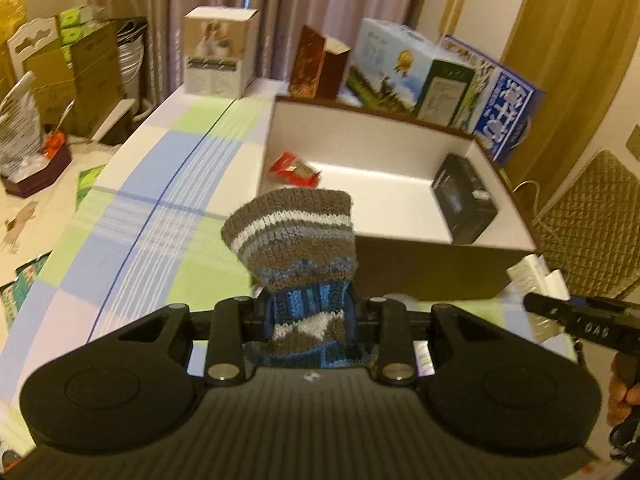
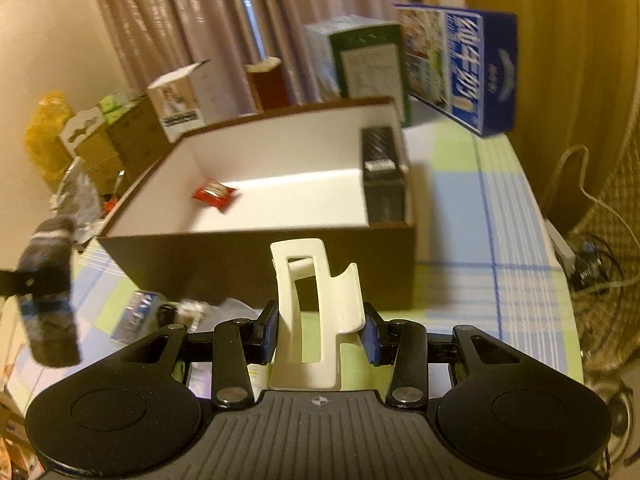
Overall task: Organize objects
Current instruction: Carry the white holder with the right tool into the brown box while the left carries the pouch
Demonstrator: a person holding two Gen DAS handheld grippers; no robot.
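Note:
My left gripper (image 1: 310, 316) is shut on a brown, grey and blue knitted sock (image 1: 296, 240), held up just in front of the brown box (image 1: 420, 268). The sock also shows at the left of the right wrist view (image 2: 48, 288). My right gripper (image 2: 320, 330) is shut on a white hair claw clip (image 2: 312, 308), held in front of the box (image 2: 256, 264). The clip shows at the right of the left wrist view (image 1: 536, 280). Inside the white-lined box lie a red snack packet (image 1: 294, 168) (image 2: 214, 196) and a black box (image 1: 464, 200) (image 2: 382, 172).
The box stands on a table with a blue, green and white checked cloth (image 1: 160, 200). Cartons stand behind it: a white one (image 1: 218, 54), a dark red one (image 1: 316, 64), a blue one (image 2: 460, 68). Small packets (image 2: 160, 312) lie on the cloth before the box. A wicker basket (image 1: 592, 232) is right.

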